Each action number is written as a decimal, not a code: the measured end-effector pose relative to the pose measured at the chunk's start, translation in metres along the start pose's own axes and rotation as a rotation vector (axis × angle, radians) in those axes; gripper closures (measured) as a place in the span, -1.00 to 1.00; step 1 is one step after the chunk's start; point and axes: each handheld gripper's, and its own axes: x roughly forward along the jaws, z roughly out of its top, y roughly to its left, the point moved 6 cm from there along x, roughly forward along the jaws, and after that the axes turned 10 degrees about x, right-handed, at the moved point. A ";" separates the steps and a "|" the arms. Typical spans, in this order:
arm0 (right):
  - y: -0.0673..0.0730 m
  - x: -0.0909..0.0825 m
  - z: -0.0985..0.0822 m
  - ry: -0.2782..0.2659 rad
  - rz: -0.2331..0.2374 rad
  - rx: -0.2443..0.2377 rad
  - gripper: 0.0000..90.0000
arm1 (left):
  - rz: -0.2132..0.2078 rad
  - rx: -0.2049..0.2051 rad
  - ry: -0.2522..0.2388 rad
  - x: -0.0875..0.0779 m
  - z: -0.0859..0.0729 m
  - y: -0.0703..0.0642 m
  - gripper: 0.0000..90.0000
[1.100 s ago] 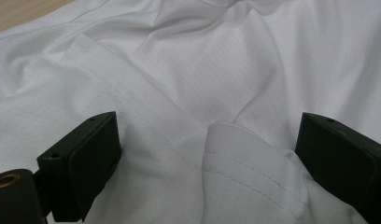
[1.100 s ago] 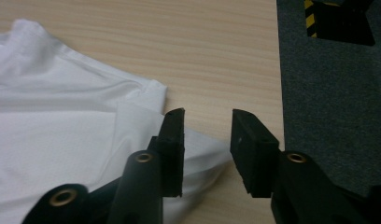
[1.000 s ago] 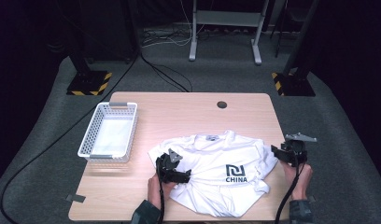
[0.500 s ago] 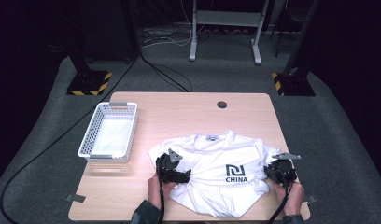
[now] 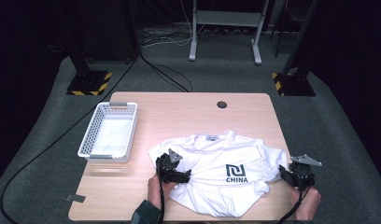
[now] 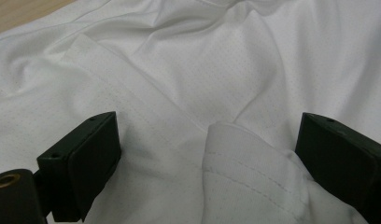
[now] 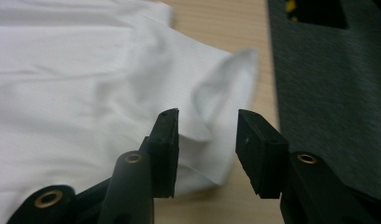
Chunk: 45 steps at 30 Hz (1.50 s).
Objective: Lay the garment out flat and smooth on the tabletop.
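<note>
A white T-shirt [image 5: 212, 161] with a dark "CHINA" logo lies crumpled on the front half of the wooden table [image 5: 188, 112]. My left gripper [image 5: 184, 176] rests on the shirt's left part. In the left gripper view its jaws [image 6: 209, 122] stand wide open around a raised fold of hem [image 6: 244, 172]. My right gripper [image 5: 285, 171] is at the shirt's right sleeve, by the table's right edge. Its jaws [image 7: 208, 116] have just been opening; the sleeve's end [image 7: 216, 88] lies between them and the pads do not press on it.
A white mesh basket [image 5: 88, 137] stands at the table's left side. A round cable hole [image 5: 221, 104] sits near the far edge, and a strip of tape [image 5: 75, 198] at the front left corner. Grey carpet [image 7: 328, 84] lies just beyond the table's right edge.
My right gripper came toward the front of the table along the right sleeve, then shifted a little right. The sleeve's end now reaches further right. My left gripper stayed put.
</note>
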 end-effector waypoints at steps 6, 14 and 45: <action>0.034 0.030 0.005 0.084 0.047 -0.118 0.20 | -0.001 0.002 0.000 0.000 0.000 0.000 -0.85; -0.012 0.020 -0.016 0.125 -0.062 -0.028 0.17 | 0.000 0.002 0.000 0.000 0.000 0.000 -0.85; 0.023 0.061 0.025 0.115 0.145 0.008 -0.66 | 0.001 -0.001 -0.002 0.000 0.000 0.000 -0.85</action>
